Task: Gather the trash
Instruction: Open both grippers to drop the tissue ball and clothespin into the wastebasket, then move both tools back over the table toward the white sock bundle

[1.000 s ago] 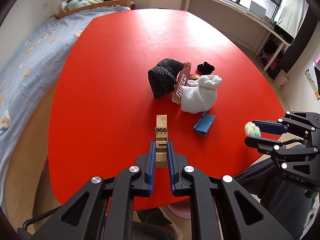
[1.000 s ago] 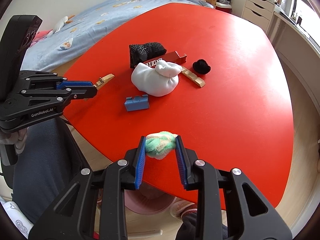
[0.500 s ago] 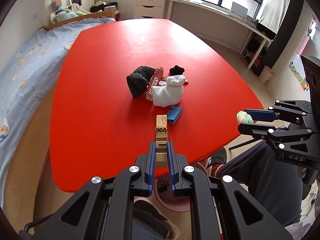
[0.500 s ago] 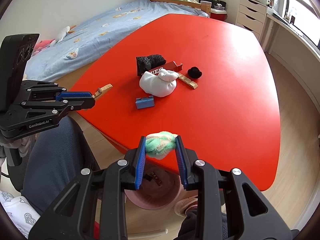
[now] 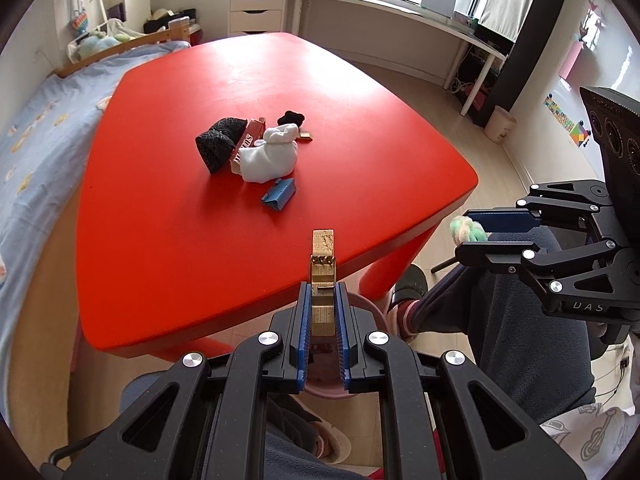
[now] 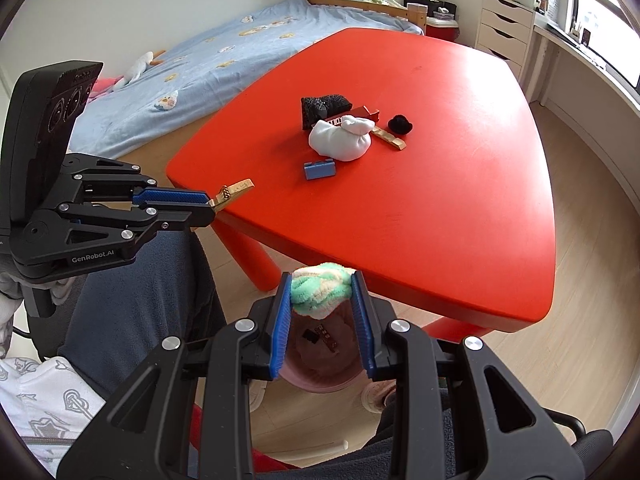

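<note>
The left gripper (image 6: 208, 208) carries "GenRobot.AI" in white on its side, and the right gripper (image 5: 472, 236) shows "DAS" on its body. The red box (image 5: 246, 146) on the table has white lettering too small to read.

The left gripper (image 5: 323, 316) is closed on a wooden clothespin (image 5: 322, 264), a pale block with a metal spring, whose free end sticks out ahead of the blue pads. The right gripper (image 6: 322, 300) is clamped on a fluffy ball (image 6: 320, 290) of twisted green, white and cream yarn, which fills the gap between its pads. Both are held off the near edge of the red table (image 6: 460, 208), over the person's lap.

Directly below the right gripper's pads sits a pink bin (image 6: 320, 364) on the floor, with a few small dark scraps inside; the same bin (image 5: 324, 364) shows behind the left gripper's fingers.

Well ahead of both grippers, on the table, lie a blue clip (image 5: 279, 195), a white knotted bundle (image 5: 269, 155), a black patterned pouch (image 5: 218, 144) touching the red box, a black fuzzy ball (image 6: 400, 124) and a second wooden clothespin (image 6: 388, 138). A bed (image 6: 224, 64) with a blue cover stands beyond.
</note>
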The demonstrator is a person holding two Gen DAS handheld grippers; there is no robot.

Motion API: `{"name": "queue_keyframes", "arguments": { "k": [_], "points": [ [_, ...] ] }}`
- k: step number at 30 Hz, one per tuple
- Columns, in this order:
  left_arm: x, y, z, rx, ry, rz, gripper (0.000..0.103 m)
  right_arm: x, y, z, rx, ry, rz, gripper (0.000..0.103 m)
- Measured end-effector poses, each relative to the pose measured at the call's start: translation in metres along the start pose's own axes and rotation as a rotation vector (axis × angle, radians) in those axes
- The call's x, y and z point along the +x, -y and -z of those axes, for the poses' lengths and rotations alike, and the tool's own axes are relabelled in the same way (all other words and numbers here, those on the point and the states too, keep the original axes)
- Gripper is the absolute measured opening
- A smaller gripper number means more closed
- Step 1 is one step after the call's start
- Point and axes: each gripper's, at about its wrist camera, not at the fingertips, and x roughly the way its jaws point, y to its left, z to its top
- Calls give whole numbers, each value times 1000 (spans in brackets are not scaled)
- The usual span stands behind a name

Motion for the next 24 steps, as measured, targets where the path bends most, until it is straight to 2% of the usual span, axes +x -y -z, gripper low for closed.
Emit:
{"name": "queue_keyframes", "arguments": {
  "k": [13,14,15,16,17,18,19,21,24],
  "points": [
    [4,11,8,12,-32,58,12,5,-3,9,0,-20,-29,30],
    [4,12,8,14,-31,56,16,6,-3,9,-3,-24,-27,32],
    [3,11,8,11,-27,57,20,7,-2,10,-2,-26,-24,43],
    [3,10,8,5,-26,54,37,7,-1,10,2,-24,-20,55],
    [3,8,8,-1,-18,43,65,7,1,10,7,-18,-14,79],
    [2,6,8,-11,-3,27,75,7,3,11,13,-13,-7,89],
    [0,3,7,-21,8,17,86,7,5,11,20,-15,-1,90],
    [0,0,7,-31,10,-3,91,9,8,12,33,-22,12,97],
    [0,-5,7,-44,11,-15,94,10,11,12,40,-28,16,98]
  ]
}}
